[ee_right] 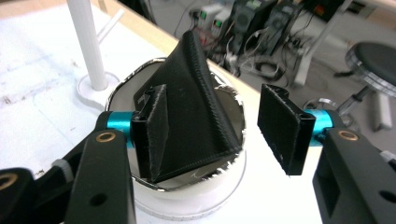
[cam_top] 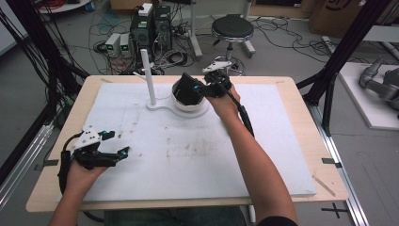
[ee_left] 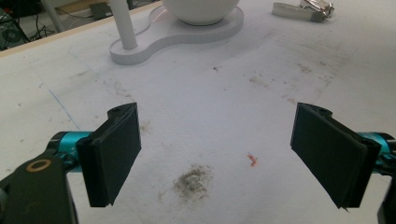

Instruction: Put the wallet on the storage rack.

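A black woven cloth point(cam_top: 188, 89), folded into a stiff peak, stands in a white bowl point(cam_top: 193, 109) at the far middle of the white board. The bowl sits on a white base with an upright white post point(cam_top: 147, 75) to its left. My right gripper point(cam_top: 203, 88) hovers over the bowl, open. In the right gripper view, the cloth point(ee_right: 191, 93) lies between the jaws of the right gripper point(ee_right: 219, 123). The left pad rests against the cloth and the right pad stands clear of it. My left gripper point(cam_top: 118, 143) is open and holds nothing, low over the board's near left point(ee_left: 218, 135).
The white foam board point(cam_top: 263, 141) covers most of the wooden table point(cam_top: 324, 155) and has dirty smudges point(ee_left: 194, 179). A small pale object point(ee_left: 301, 9) lies on it beyond the base point(ee_left: 159, 42). A stool point(cam_top: 232, 28) and computer boxes point(cam_top: 150, 28) stand on the floor behind.
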The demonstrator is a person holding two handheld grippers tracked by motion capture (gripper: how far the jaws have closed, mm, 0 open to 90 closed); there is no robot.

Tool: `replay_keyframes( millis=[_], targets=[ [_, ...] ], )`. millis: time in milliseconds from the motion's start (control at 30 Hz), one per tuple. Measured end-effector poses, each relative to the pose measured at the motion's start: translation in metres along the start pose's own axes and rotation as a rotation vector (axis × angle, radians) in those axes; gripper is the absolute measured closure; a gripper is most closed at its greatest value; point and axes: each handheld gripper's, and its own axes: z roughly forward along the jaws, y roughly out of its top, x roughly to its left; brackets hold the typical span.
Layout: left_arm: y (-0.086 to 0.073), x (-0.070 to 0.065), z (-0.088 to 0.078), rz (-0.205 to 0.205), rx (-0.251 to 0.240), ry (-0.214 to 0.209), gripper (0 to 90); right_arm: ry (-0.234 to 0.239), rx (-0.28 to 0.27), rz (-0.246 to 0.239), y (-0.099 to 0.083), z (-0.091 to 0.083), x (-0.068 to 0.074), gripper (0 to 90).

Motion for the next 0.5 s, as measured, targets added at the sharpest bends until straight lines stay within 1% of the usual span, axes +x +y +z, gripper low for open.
replay_keyframes(
  millis=[33,67,100,133,167,200,233,267,300,333,367,400,433,467,500],
  targets=[
    [0.0,-0.001,0.0,-0.002,-0.003,-0.001,16.1,0.0,0.0,0.0,0.0,0.0,0.0,44.3],
    [0.001,-0.001,0.0,0.002,-0.002,-0.001,16.1,0.001,-0.018,-0.003,-0.002,-0.004,-0.001,44.0],
    [0.001,-0.001,0.0,0.003,-0.003,0.0,16.1,0.0,-0.023,0.001,-0.005,-0.008,-0.002,42.8],
    [0.001,-0.002,0.0,0.006,-0.002,-0.002,16.1,-0.009,-0.041,-0.002,-0.013,-0.016,-0.004,41.2],
    [0.001,-0.002,0.001,0.006,-0.002,-0.003,16.1,-0.008,-0.034,0.006,-0.017,-0.019,-0.006,39.6],
    [0.001,-0.002,0.001,0.006,-0.002,-0.003,16.1,-0.006,-0.008,0.013,-0.021,-0.021,-0.008,37.1],
    [0.001,-0.002,0.001,0.005,-0.002,-0.003,16.1,-0.01,-0.008,0.026,-0.026,-0.025,-0.009,37.1],
    [0.001,-0.002,0.001,0.005,-0.002,-0.003,16.1,-0.021,-0.026,0.026,-0.032,-0.028,-0.009,37.1],
    [0.001,-0.002,0.001,0.007,-0.001,-0.001,16.1,-0.019,-0.006,0.031,-0.036,-0.031,-0.01,36.8],
    [0.001,-0.002,0.001,0.007,-0.001,-0.001,16.1,-0.012,0.028,0.036,-0.039,-0.033,-0.012,35.3],
    [0.001,-0.002,0.002,0.008,0.002,-0.001,16.1,-0.009,0.03,0.049,-0.043,-0.035,-0.012,35.1],
    [0.001,-0.002,0.002,0.008,0.002,-0.001,16.1,-0.015,0.005,0.046,-0.049,-0.039,-0.013,35.1],
    [0.001,-0.001,0.002,0.006,0.0,0.002,16.1,-0.017,-0.008,0.052,-0.053,-0.042,-0.013,35.0],
    [0.001,-0.001,0.002,0.006,0.0,0.002,16.1,-0.009,0.012,0.059,-0.056,-0.044,-0.014,34.8],
    [0.001,-0.001,0.003,0.003,-0.004,0.0,16.1,-0.006,0.008,0.064,-0.061,-0.047,-0.014,34.7]
  ],
)
